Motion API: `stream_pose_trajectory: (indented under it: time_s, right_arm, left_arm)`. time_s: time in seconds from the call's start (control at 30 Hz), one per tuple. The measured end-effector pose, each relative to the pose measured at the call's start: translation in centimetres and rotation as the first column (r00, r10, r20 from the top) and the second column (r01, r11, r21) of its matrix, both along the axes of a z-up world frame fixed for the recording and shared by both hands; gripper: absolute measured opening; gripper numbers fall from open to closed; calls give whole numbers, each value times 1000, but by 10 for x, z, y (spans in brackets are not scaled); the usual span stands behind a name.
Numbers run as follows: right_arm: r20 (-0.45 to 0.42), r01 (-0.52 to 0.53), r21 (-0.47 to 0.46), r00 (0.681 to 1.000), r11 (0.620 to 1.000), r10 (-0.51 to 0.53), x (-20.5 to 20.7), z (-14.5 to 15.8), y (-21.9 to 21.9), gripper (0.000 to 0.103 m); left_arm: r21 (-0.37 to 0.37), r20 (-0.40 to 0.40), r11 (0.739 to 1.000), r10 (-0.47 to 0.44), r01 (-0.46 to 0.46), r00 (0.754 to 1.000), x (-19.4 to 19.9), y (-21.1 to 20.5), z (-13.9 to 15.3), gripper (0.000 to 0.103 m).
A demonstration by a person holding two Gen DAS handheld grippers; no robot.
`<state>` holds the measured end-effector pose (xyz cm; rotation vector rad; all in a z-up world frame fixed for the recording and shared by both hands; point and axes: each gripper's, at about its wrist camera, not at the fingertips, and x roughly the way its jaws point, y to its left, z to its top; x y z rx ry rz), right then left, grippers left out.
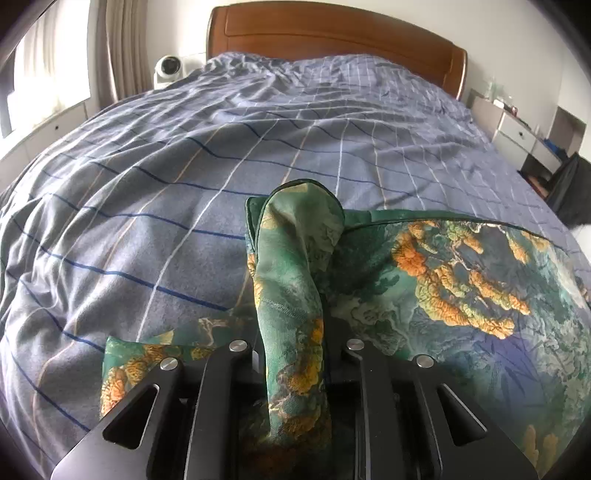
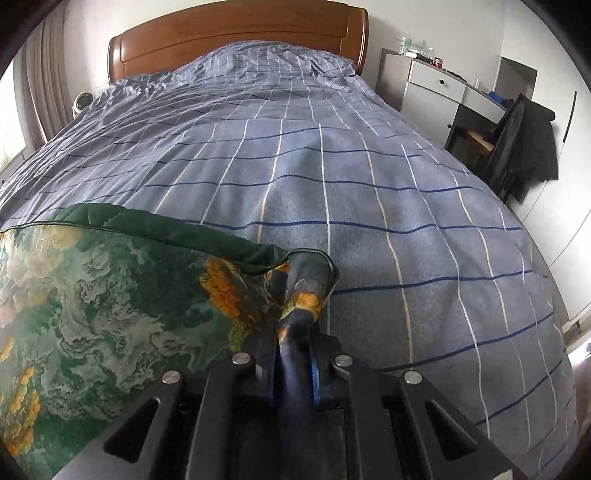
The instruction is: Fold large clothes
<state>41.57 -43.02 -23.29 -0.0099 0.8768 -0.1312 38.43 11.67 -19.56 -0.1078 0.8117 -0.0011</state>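
Nearest the lens in the left wrist view, the left claw (image 1: 291, 343) has a rolled-up corner of the green printed garment (image 1: 461, 280) standing up between its black fingers. The jaws are close together with the fabric filling the gap, so the cloth looks gripped, though the pads themselves are hidden behind it.

In the right wrist view, the right claw (image 2: 295, 345) is clenched on another bunched corner of the same garment (image 2: 110, 295), the fabric pinched tight between the jaws.

The garment, dark green with orange and pale cloud-like patterns and a dark hem, lies spread on the near part of the bed (image 2: 369, 221), stretched between the two claws over the blue-grey checked cover. A wooden headboard (image 1: 332, 33) stands at the far end, and a white drawer unit (image 2: 436, 85) sits beside it. No brand, label or writing can be read anywhere.
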Motion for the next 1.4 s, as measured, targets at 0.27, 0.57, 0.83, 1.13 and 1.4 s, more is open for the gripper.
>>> stream_pose_trajectory:
  time_s: [0.27, 0.57, 0.83, 1.13, 1.4]
  right_arm:
    - [-3, -3, 35, 1000, 999, 3, 1, 2, -3, 18]
    - [-54, 86, 205, 996, 975, -76, -8, 36, -47, 63]
    - [109, -144, 105, 985, 984, 133, -81, 120, -17, 65]
    - [-12, -203, 50, 979, 978, 204, -128, 56, 24, 66]
    - [167, -35, 178, 986, 983, 5, -205, 80, -6, 66]
  left_arm:
    - [-23, -16, 999, 24, -24, 1000, -2, 8, 5, 51]
    - [-139, -31, 988, 68, -72, 997, -29, 42, 56, 89]
    - [-64, 38, 998, 32, -30, 999, -89, 33, 85, 93]
    - [-5, 12, 996, -87, 87, 996, -130, -4, 99, 94]
    - [57, 38, 962, -271, 268, 962, -107, -110, 107, 98]
